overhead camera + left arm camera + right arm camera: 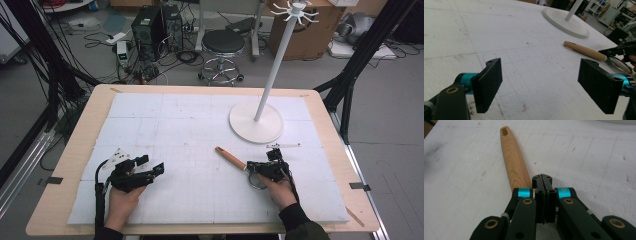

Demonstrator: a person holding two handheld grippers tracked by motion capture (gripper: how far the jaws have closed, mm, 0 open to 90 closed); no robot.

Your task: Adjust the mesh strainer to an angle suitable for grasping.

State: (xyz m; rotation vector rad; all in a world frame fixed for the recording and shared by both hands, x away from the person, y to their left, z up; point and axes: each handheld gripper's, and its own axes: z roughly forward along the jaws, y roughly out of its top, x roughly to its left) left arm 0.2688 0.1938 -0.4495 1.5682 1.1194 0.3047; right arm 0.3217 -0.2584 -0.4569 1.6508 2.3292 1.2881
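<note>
High view: my left tool (pixel 152 165) and right tool (pixel 260 165) rest low on the white tabletop (pixel 200 130), the right at the strainer (pixel 240 165) near the stand (pixel 256 121). Left gripper view: my left tool (pixel 540 83) gapes, released. Right gripper view: my right tool (pixel 545 181) is clenched beside the strainer's wooden handle (pixel 512 157); whether it pinches the rim, I cannot tell.

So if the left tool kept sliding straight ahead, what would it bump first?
Probably the wooden handle lying on the white board, though depth is hard to judge. The left tool is open.
</note>
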